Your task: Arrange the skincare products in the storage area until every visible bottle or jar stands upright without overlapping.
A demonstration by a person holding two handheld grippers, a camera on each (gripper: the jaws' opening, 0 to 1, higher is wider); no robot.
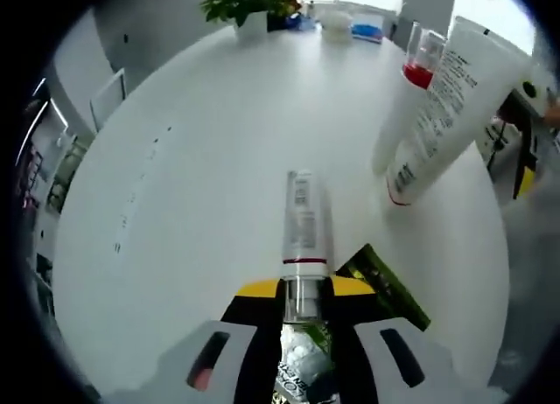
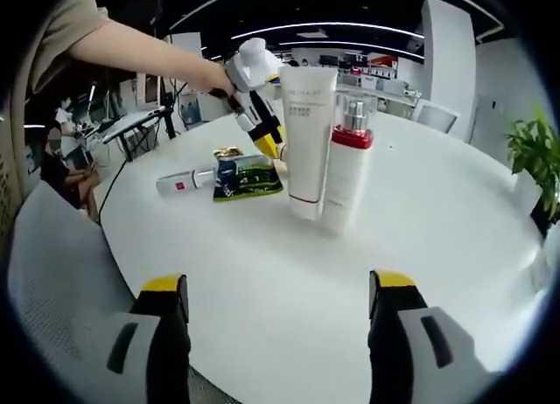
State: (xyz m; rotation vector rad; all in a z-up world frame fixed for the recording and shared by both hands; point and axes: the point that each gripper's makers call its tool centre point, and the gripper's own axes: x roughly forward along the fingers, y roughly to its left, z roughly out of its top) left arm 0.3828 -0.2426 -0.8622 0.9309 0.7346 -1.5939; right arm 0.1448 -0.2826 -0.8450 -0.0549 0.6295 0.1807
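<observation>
A round white table [image 2: 289, 273] carries the skincare products. Two of them stand upright near the middle of the table: a tall white tube [image 2: 308, 142] resting on its cap, and just beside it, touching or nearly so, a white pump bottle [image 2: 346, 172] with a red collar and a clear top. In the left gripper view the same pair rises at the upper right, the tube [image 1: 455, 107] in front and the pump bottle [image 1: 411, 98] behind it.

A slim silver bottle [image 1: 303, 220] with a red band near its clear cap lies flat on its side, pointing away from the left gripper [image 1: 304, 351] towards the table's far edge. Its capped end sits between the yellow-tipped jaws, which stand apart on either side of it; whether they press on it I cannot tell. A green packet [image 1: 385, 286] lies flat beside the bottle, partly under the jaws.

In the right gripper view, that silver bottle [image 2: 188, 183] lies near the table's left edge, with the green packet [image 2: 249, 178] next to it and the left gripper [image 2: 258, 124], held by a person's hand [image 2: 206, 72], coming down over them.

The right gripper [image 2: 276, 295] hovers released over bare table near the closest edge, its jaws wide apart and well short of the standing pair.

A potted plant [image 1: 254, 6] stands at the far edge.
</observation>
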